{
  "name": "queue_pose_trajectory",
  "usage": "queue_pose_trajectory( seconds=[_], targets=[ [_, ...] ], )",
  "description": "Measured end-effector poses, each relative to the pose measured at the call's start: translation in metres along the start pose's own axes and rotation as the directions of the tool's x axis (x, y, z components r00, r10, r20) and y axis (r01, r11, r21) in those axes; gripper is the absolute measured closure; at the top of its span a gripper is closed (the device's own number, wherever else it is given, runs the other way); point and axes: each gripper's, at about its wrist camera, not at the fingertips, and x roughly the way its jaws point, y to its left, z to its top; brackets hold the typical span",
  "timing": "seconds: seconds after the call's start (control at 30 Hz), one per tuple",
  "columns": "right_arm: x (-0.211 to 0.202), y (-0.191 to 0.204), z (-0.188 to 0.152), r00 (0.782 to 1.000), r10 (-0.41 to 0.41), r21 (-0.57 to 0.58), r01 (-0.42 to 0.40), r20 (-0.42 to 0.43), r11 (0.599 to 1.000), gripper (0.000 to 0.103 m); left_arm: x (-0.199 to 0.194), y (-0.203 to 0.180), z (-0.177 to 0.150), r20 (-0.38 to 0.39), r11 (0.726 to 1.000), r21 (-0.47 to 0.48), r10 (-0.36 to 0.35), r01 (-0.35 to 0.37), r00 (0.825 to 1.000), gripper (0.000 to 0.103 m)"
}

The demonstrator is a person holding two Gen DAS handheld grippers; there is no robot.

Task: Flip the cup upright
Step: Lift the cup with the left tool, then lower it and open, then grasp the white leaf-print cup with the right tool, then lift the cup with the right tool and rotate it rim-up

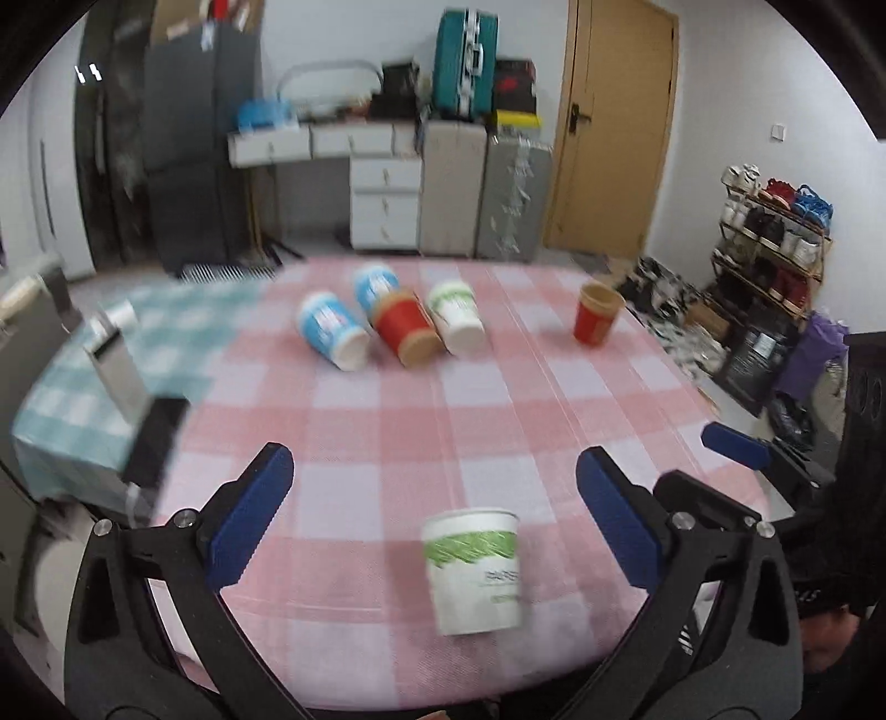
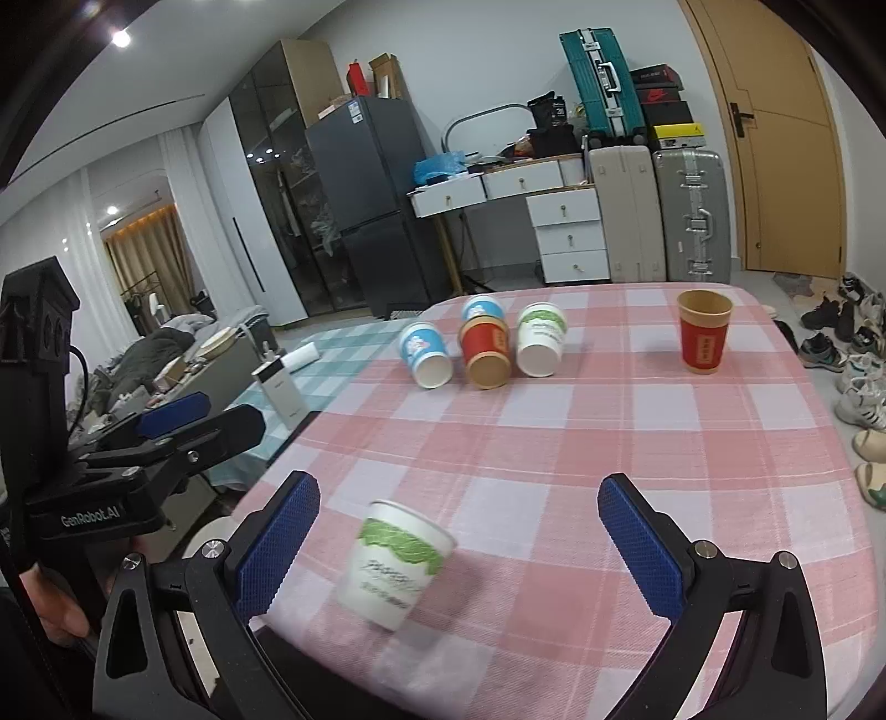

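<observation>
Two cups upright — green-white cup (image 2: pixel 396 562) near edge between my wide-open right claw (image 2: pixel 462 548) pads, red cup (image 2: pixel 703 332) far right; four lying cups (image 2: pixel 482 346) left, left claw (image 1: pixel 437 526) wide, empty.

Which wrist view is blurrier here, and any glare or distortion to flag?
Left wrist view: motion blur throughout, worst on the near green-and-white cup and the white box at left. Right wrist view: mostly sharp, only that cup is smeared; bright ceiling light top left. Both: strong fisheye bending, dark corners.
</observation>
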Motion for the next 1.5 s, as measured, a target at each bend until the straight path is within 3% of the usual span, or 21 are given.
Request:
queue_pose_trajectory(
  seconds=[0.2,0.57,0.67,0.77,0.9,1.0,1.07,1.17,1.37,1.4,1.47,1.5],
  targets=[
    [-0.015,0.019,-0.003,0.997,0.072,0.035,-0.072,-0.007,0.997,0.000,-0.021,0.016,-0.006,0.005,0.999,-0.035,-0.005,0.005,1.000,0.001],
    [-0.007,0.025,-0.010,0.991,0.080,0.096,-0.071,-0.103,0.993,0.000,-0.028,0.038,-0.031,-0.044,0.996,-0.088,0.005,-0.009,0.999,0.001],
    [0.005,0.020,-0.012,0.983,0.084,0.126,-0.063,-0.164,0.990,0.000,-0.025,0.042,-0.036,-0.053,0.995,-0.099,0.005,-0.010,0.999,0.001],
    [0.025,0.010,-0.014,0.961,0.116,0.178,-0.072,-0.253,0.981,0.000,-0.022,0.048,-0.043,-0.068,0.994,-0.111,0.000,-0.008,0.998,0.001],
    [0.068,-0.008,-0.019,0.892,0.201,0.275,-0.090,-0.405,0.957,0.000,-0.015,0.057,-0.051,-0.087,0.992,-0.129,-0.008,-0.004,0.996,0.001],
    [0.104,-0.020,-0.021,0.825,0.274,0.351,-0.099,-0.494,0.931,0.000,-0.010,0.066,-0.055,-0.095,0.989,-0.145,-0.020,0.006,0.995,0.001],
    [0.128,-0.025,-0.021,0.774,0.323,0.396,-0.102,-0.545,0.913,0.000,-0.007,0.072,-0.058,-0.103,0.988,-0.156,-0.030,0.013,0.994,0.001],
    [0.160,-0.024,-0.018,0.679,0.390,0.425,-0.125,-0.622,0.896,0.000,-0.001,0.079,-0.063,-0.116,0.986,-0.164,-0.039,0.020,0.992,0.001],
    [0.209,-0.023,-0.013,0.562,0.392,0.427,-0.075,-0.728,0.901,0.001,0.015,0.095,-0.072,-0.160,0.980,-0.199,-0.061,0.028,0.985,0.001],
    [0.216,-0.022,-0.014,0.539,0.386,0.420,-0.066,-0.748,0.905,0.003,0.018,0.097,-0.073,-0.166,0.978,-0.205,-0.068,0.033,0.984,0.001],
    [0.225,-0.017,-0.013,0.510,0.386,0.412,-0.066,-0.769,0.909,0.029,0.020,0.101,-0.074,-0.171,0.977,-0.210,-0.074,0.037,0.982,0.001],
    [0.228,-0.014,-0.013,0.497,0.382,0.403,-0.070,-0.779,0.913,0.033,0.021,0.102,-0.075,-0.172,0.977,-0.212,-0.076,0.038,0.982,0.001]
  ],
)
